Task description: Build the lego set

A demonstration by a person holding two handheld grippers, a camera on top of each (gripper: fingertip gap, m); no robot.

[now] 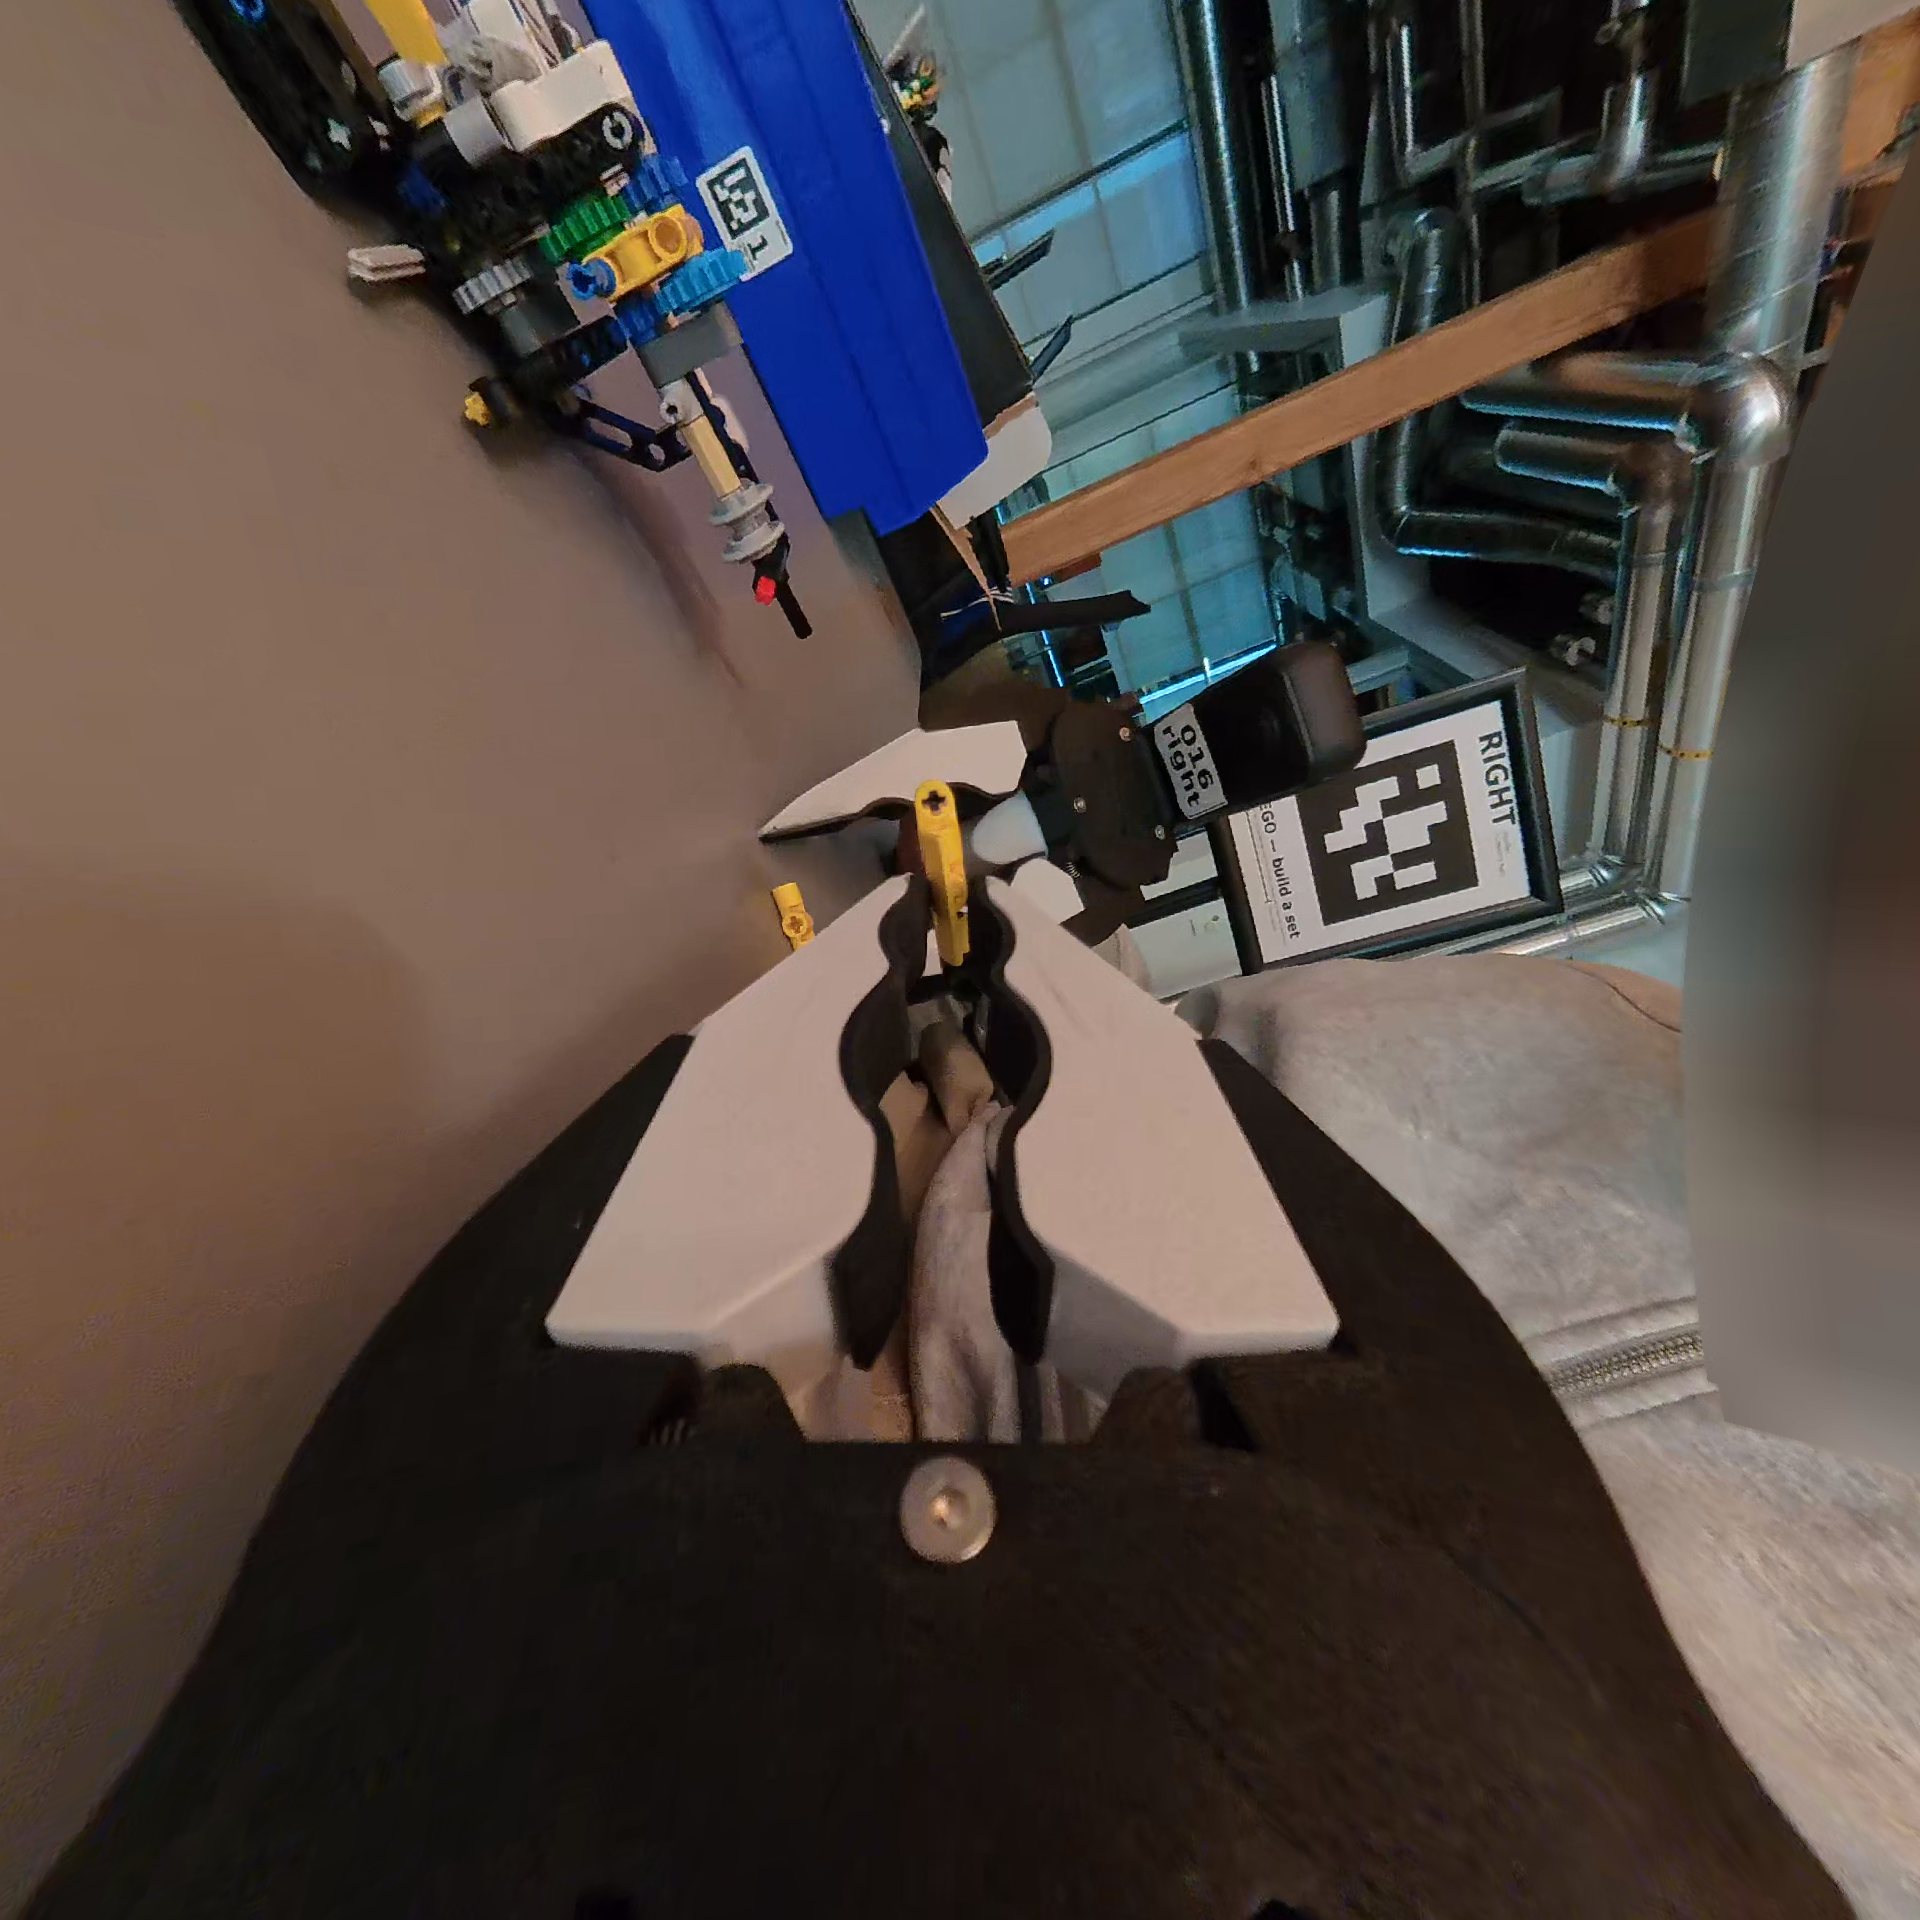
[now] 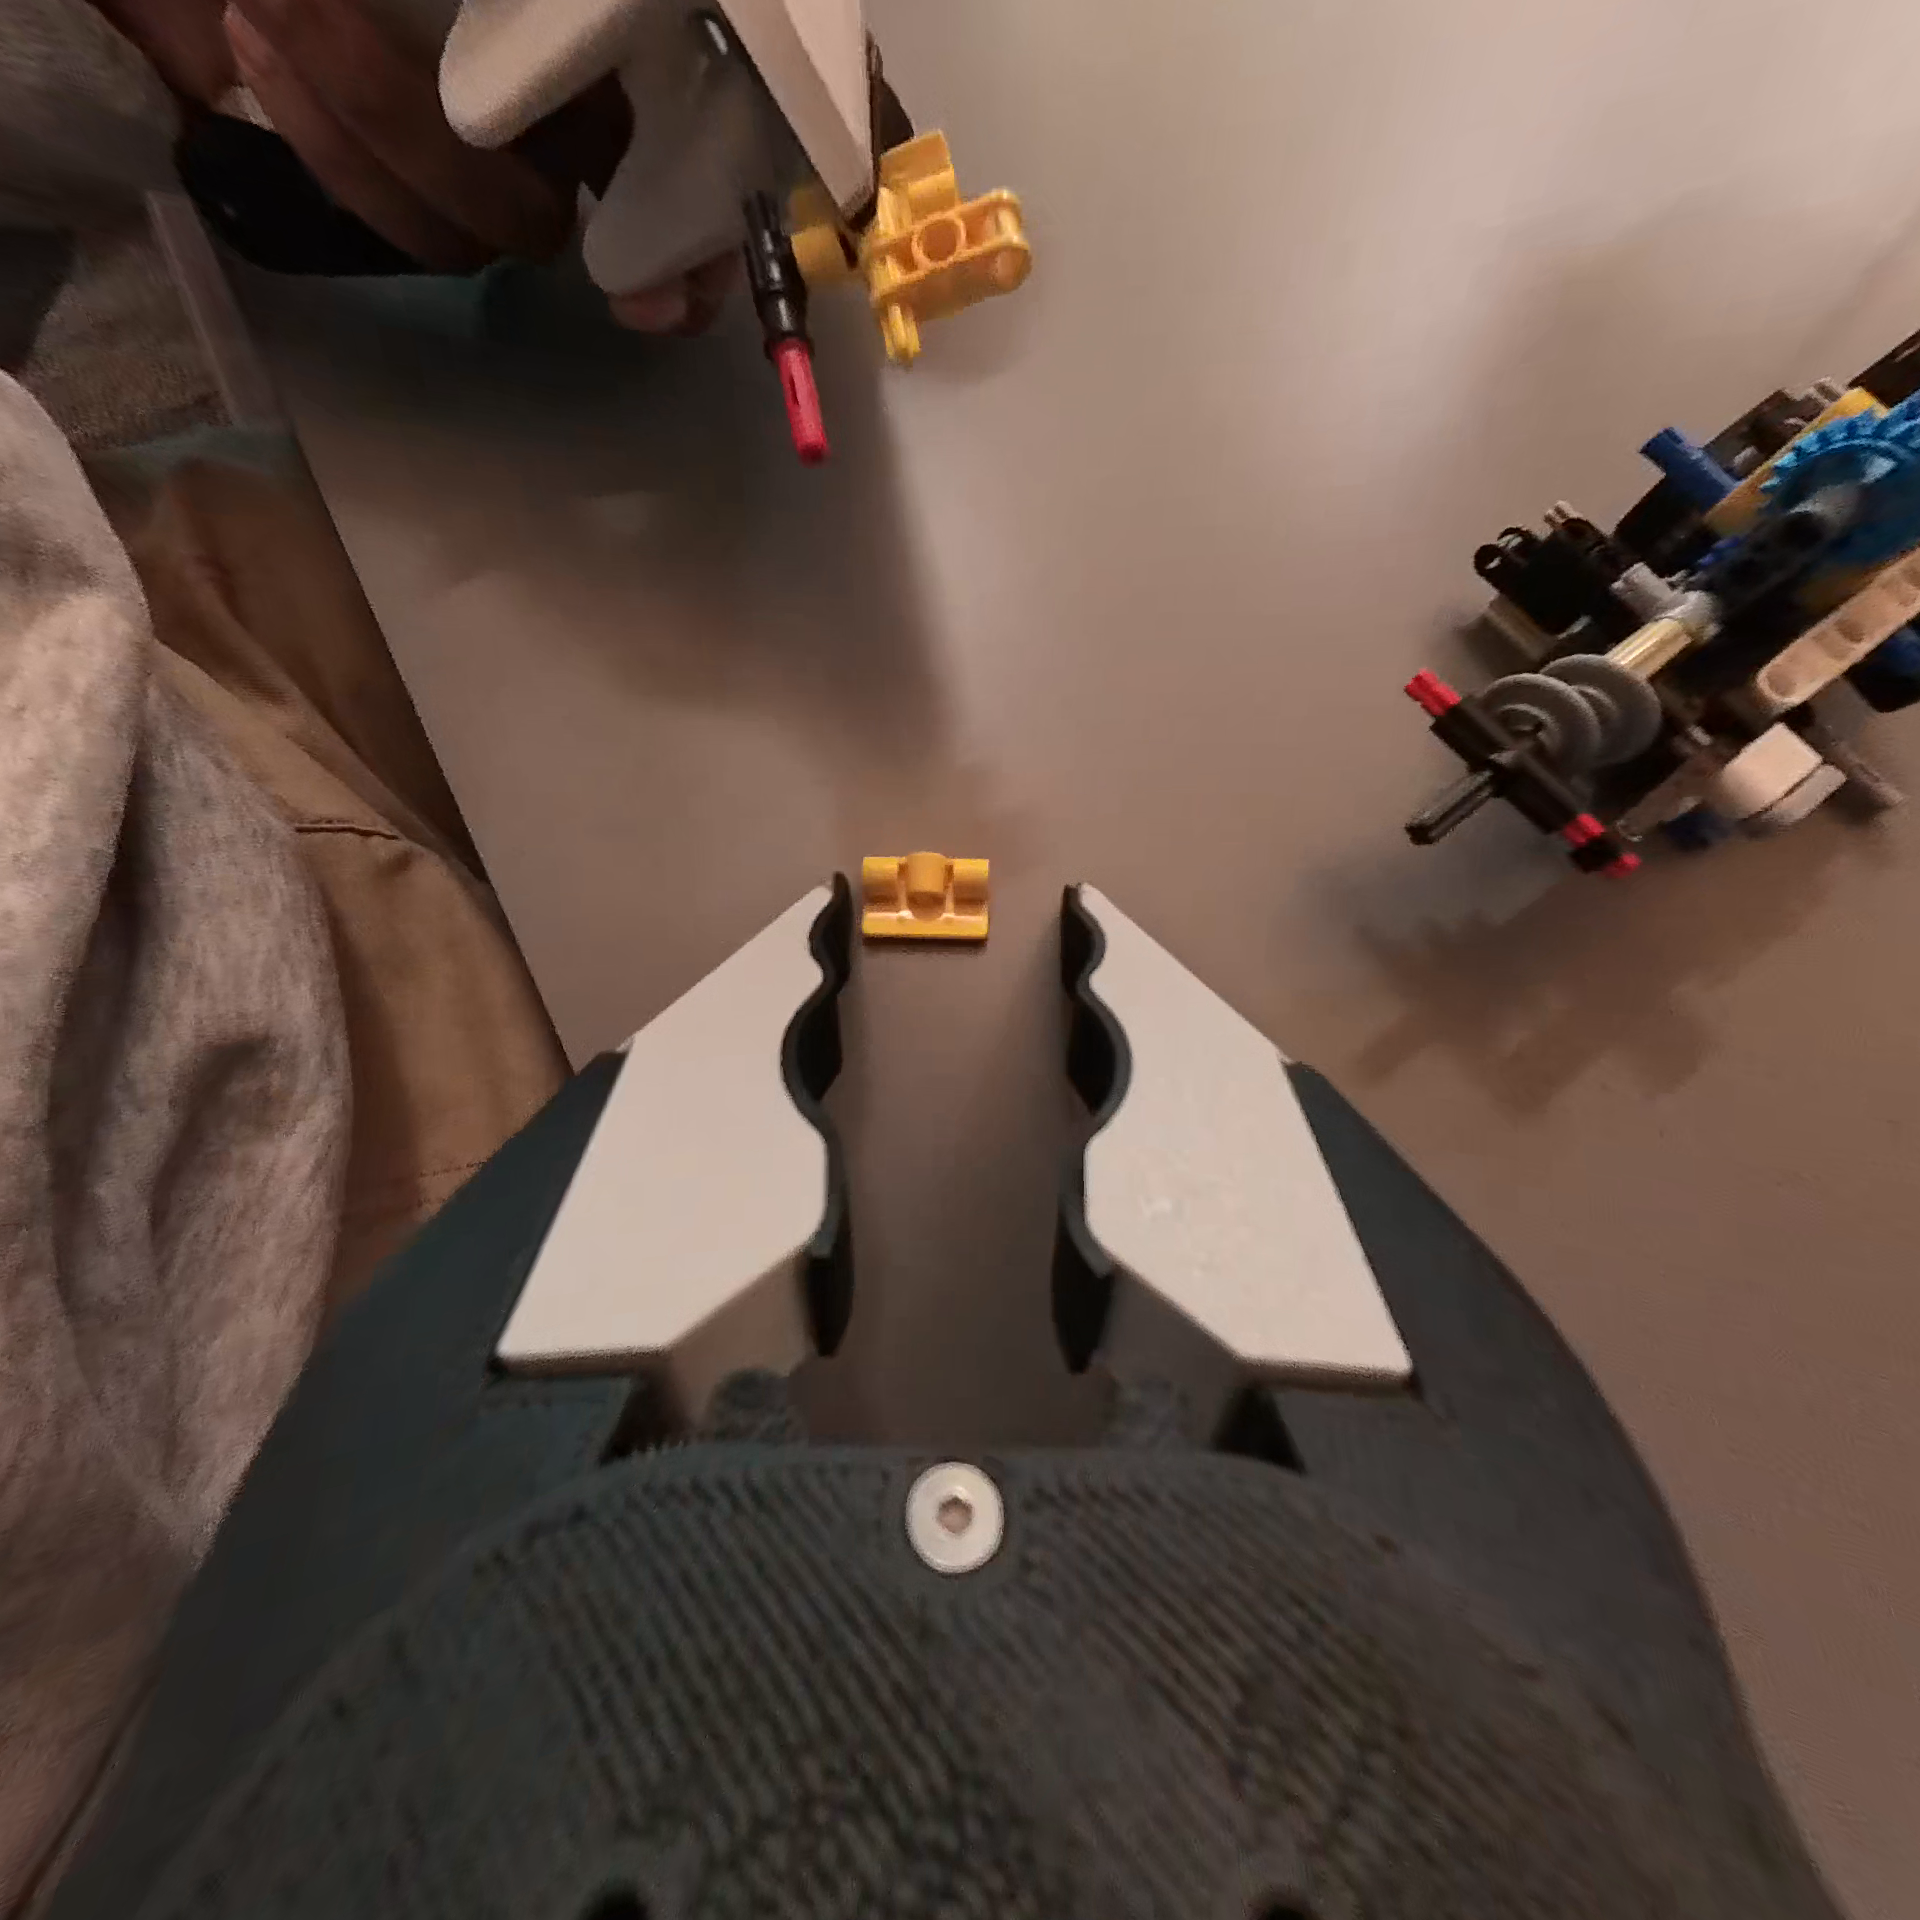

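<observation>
Blue bin [image 1: 831,260] behind lego model [image 1: 582,239]

A plain grey-brown table [image 2: 1299,312] fills the near ground. Toward two o'clock in the left wrist view, silver pipes [image 1: 1621,499] run beside a wooden beam [image 1: 1382,395]. Behind them are pale bluish panes [image 1: 1101,208], perhaps windows. The light is warm and dim.

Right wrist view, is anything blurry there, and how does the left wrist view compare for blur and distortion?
Right wrist view: the half-built model at the right edge is smeared, while the small yellow piece ahead of the open right gripper stays fairly sharp. Left wrist view: strong wide-angle bending, steep tilt, and the pipes look soft.
</observation>
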